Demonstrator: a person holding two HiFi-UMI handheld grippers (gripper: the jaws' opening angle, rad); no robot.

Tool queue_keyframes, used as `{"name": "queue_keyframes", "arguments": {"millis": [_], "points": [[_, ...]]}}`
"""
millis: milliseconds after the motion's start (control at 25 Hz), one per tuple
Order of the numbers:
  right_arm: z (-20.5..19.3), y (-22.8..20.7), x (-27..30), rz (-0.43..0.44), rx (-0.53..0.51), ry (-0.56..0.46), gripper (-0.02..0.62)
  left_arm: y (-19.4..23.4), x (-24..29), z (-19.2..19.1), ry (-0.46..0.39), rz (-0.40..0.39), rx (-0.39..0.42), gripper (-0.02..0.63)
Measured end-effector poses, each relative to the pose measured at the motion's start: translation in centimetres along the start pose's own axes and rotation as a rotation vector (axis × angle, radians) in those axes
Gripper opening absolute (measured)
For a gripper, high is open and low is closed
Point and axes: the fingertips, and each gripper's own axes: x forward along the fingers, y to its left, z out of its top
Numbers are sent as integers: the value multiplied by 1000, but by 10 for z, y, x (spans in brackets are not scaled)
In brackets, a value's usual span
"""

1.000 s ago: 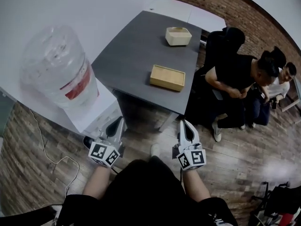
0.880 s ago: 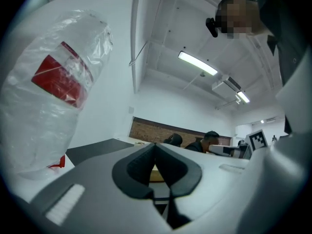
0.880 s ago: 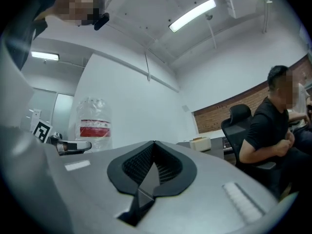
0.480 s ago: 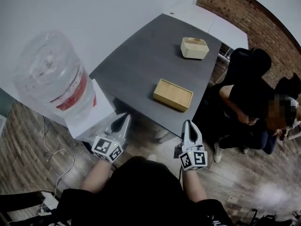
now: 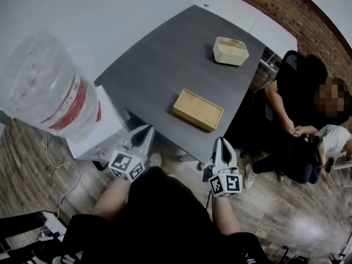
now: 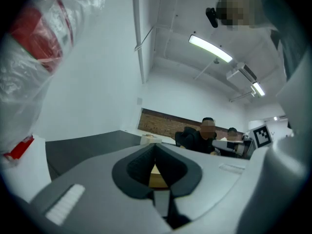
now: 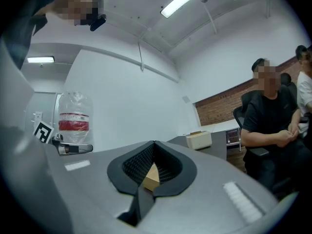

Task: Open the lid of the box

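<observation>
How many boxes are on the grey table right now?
2. A flat wooden box lies by the near edge of the table; a smaller cream box sits toward its far end. No others visible.

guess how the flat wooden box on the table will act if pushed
The wooden box is low and wide, so it probably slides rather than tips. It looks rigid, so jaws likely won't dent it. It lies near the table edge, so a push that way might drop it.
</observation>
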Motion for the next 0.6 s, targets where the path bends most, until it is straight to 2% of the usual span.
{"name": "queue_keyframes", "arguments": {"millis": [200,360,600], "points": [[-13,-18,15,-40,-6,41,2,14,27,-13,40,2,-8,0],[-24,-38,31,-103,-16,69,2,29,50,-28,83,-15,-21,0],[-46,-76,53,-192,-20,169,2,40,102,-46,137,-45,-53,2]]}}
